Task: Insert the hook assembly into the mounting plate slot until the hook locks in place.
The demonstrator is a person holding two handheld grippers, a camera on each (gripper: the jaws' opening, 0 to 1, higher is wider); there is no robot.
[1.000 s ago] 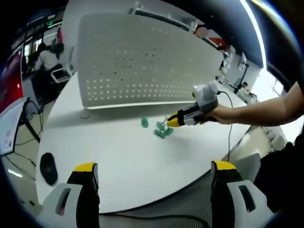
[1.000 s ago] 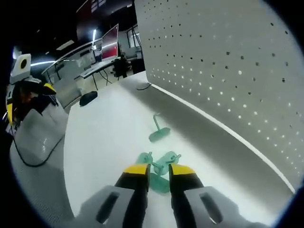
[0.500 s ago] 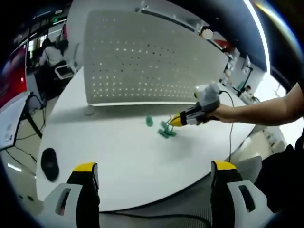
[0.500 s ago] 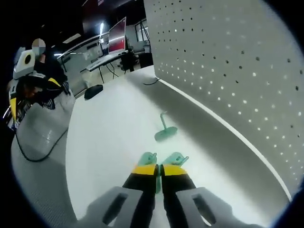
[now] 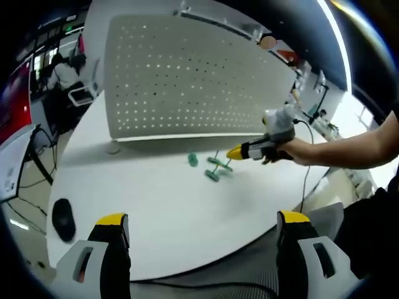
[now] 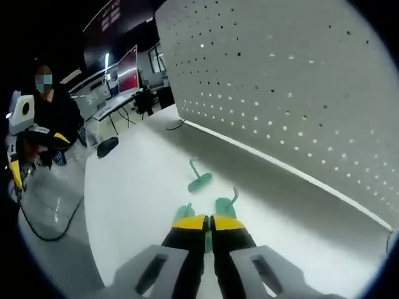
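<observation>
Yellow-tipped right gripper (image 6: 206, 223) pinched tight on a pair of small teal plastic hooks (image 6: 206, 212), low at centre of the right gripper view.
We see our left gripper (image 5: 202, 227) with jaws wide apart at the bottom of the left gripper view, holding nothing. A third teal hook (image 6: 200, 179) lies apart on the white round table (image 6: 137, 187), just above frame centre. Beyond it, the white perforated pegboard panel (image 6: 299, 81) stands upright across the upper right. A black computer mouse (image 5: 63, 218) sits at lower left of the left gripper view.
</observation>
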